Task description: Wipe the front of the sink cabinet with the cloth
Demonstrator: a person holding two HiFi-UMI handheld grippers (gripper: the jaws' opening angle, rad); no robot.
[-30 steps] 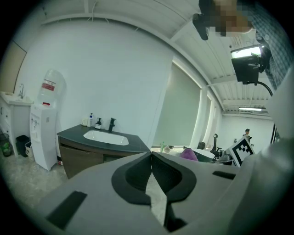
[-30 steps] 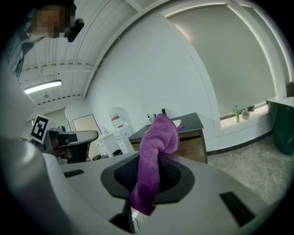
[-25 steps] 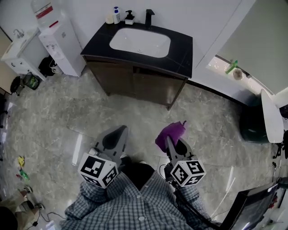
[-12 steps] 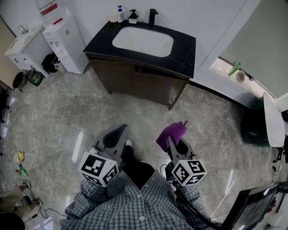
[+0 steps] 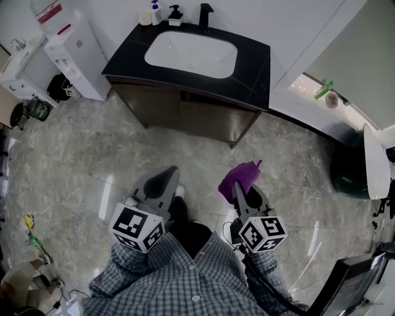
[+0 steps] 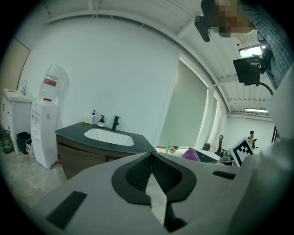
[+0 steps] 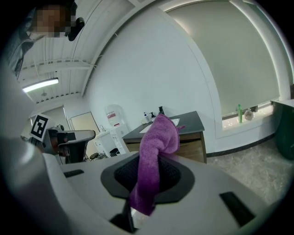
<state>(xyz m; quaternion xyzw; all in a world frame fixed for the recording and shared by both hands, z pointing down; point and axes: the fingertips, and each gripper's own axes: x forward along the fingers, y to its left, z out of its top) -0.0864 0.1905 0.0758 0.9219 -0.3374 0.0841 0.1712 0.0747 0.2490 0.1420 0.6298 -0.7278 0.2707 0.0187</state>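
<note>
From above, the cabinet (image 5: 185, 114) front shows only as a steeply foreshortened brown strip under the counter (image 5: 254, 68), so its doors cannot be made out. The bottles (image 5: 154, 12) at the counter's far left corner are too small to read. The water dispenser (image 5: 74, 58) on the left has its jug cut off by the top edge. The near end of the cloth (image 5: 237, 178) is hidden inside the right claw (image 5: 239, 189). In the left gripper view, the left claw (image 6: 151, 158) covers the cabinet's lower right part.
</note>
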